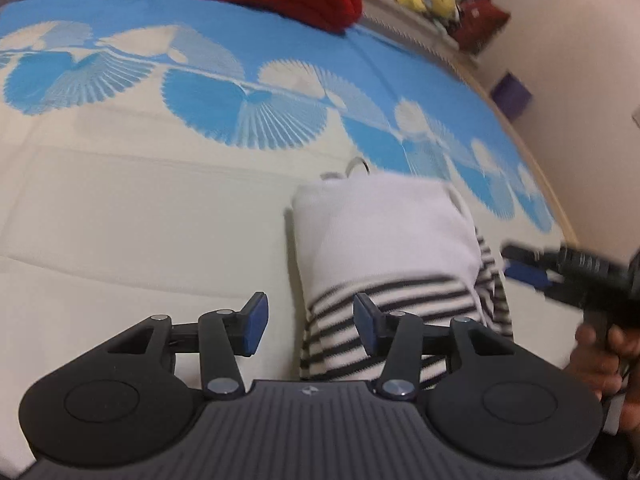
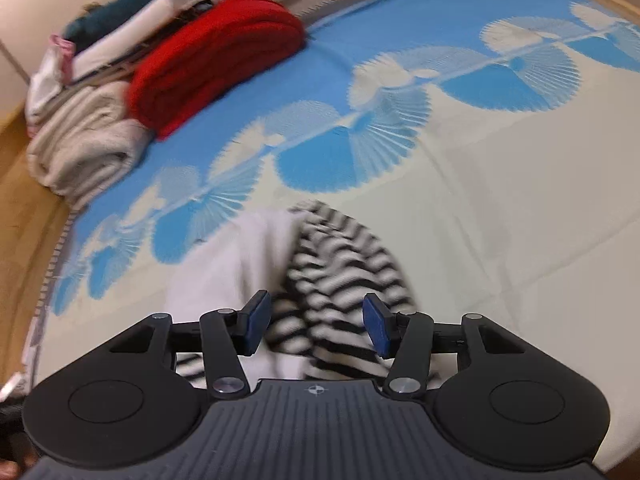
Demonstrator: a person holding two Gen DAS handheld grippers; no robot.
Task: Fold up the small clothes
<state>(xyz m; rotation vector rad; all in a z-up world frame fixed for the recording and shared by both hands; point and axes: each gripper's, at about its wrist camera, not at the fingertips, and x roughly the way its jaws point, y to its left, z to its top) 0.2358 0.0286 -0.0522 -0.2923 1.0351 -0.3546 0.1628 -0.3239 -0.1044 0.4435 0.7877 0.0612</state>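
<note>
A bed [image 1: 120, 216] fills both views, covered by a cream sheet with a band of blue fan shapes. At its far end sits a pile of folded laundry: a red sweater [image 2: 212, 56] beside a beige towel [image 2: 84, 148], with more folded clothes [image 2: 132, 12] stacked behind them.

The small garment [image 1: 384, 248], white at one end and black-and-white striped at the other, lies folded on the cream part of the bed, just ahead of both tools.

The left gripper [image 1: 310, 330] has its jaws wide apart, holding nothing; the striped edge of the garment shows between and under the blue pads [image 1: 256, 324], but contact cannot be told. The right gripper [image 2: 316, 328] also has its jaws wide and empty, poised over the striped part. In the left view it appears at the right edge, blurred, gripped by the person's right hand [image 1: 600, 360].
</note>
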